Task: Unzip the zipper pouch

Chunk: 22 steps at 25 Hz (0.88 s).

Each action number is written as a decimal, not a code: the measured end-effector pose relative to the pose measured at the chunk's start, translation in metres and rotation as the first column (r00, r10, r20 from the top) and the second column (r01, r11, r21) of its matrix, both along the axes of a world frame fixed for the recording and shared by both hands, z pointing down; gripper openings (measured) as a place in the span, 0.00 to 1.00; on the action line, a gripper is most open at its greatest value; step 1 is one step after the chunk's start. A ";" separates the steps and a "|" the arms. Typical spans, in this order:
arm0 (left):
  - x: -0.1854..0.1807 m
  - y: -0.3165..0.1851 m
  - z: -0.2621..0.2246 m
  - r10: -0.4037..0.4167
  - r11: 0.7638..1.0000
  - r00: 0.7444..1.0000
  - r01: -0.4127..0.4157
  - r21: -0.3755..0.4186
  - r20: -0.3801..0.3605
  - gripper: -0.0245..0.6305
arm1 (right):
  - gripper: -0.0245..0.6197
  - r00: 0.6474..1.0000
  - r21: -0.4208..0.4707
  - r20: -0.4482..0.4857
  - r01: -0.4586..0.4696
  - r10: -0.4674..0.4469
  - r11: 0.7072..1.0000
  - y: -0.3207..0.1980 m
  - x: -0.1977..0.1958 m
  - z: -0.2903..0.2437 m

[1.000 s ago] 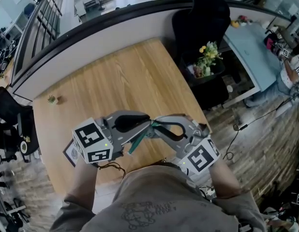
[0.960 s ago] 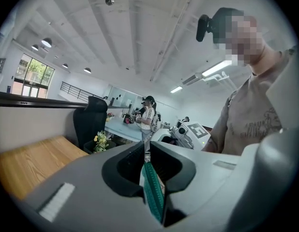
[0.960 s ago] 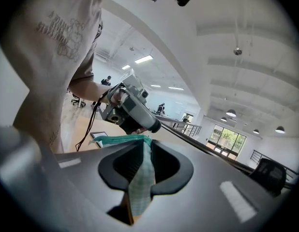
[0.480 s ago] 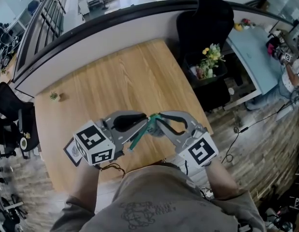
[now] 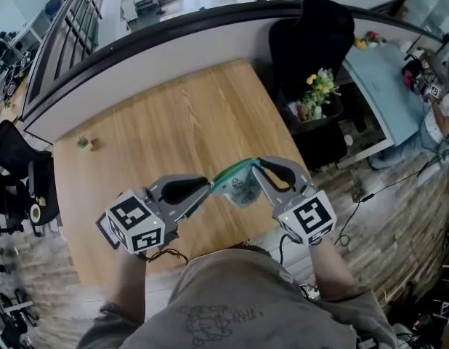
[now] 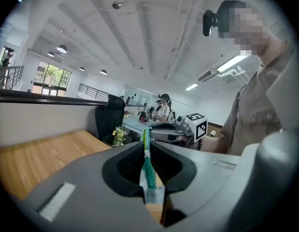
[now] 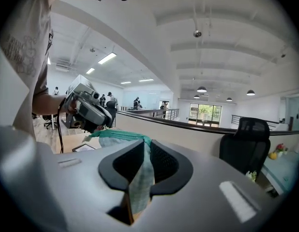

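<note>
Feel: the soft, pale, green-zippered fabric pouch (image 5: 237, 185) looked light and limp.
Hold: my left gripper (image 5: 208, 185) pinched its zipper edge (image 6: 149, 172); my right gripper (image 5: 259, 168) pinched its cloth.

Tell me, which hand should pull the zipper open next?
Probably left. The left gripper is shut on the green zipper, so it could pull along it. The right gripper pinches the zipper pouch at its cloth end, good for steadying.

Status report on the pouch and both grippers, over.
Left gripper shut on the pouch at its zipper edge. Right gripper shut on the far end. It hangs stretched above the table. Nothing in the way.
</note>
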State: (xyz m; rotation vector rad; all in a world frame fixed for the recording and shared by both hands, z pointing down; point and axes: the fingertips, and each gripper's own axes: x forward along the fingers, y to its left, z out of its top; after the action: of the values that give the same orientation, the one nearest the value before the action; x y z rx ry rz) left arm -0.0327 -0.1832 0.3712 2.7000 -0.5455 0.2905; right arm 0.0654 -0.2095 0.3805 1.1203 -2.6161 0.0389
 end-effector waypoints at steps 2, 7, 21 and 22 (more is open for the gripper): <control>-0.007 -0.001 0.002 -0.021 1.000 1.000 0.021 -0.007 -0.002 0.09 | 0.12 1.000 0.002 -0.005 -0.027 0.027 1.000 -0.005 0.009 0.003; -0.027 -0.003 0.003 -0.069 0.998 0.997 0.069 -0.013 -0.015 0.09 | 0.12 0.997 -0.006 -0.005 -0.073 0.073 0.997 -0.015 0.025 0.004; -0.072 -0.036 -0.024 -0.390 0.919 0.914 0.394 0.020 -0.111 0.11 | 0.12 0.998 0.092 0.022 -0.066 0.064 0.994 -0.031 0.000 -0.047; -0.079 -0.040 -0.029 -0.427 0.901 0.896 0.433 0.030 -0.117 0.11 | 0.12 0.996 0.104 0.029 -0.081 0.079 0.991 -0.033 0.001 -0.055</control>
State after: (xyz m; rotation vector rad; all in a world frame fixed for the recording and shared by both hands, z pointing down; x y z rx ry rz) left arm -0.1116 -0.2232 0.3419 2.5350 -1.1068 0.0070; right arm 0.0665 -0.2429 0.3256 1.2679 -2.6202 -0.0695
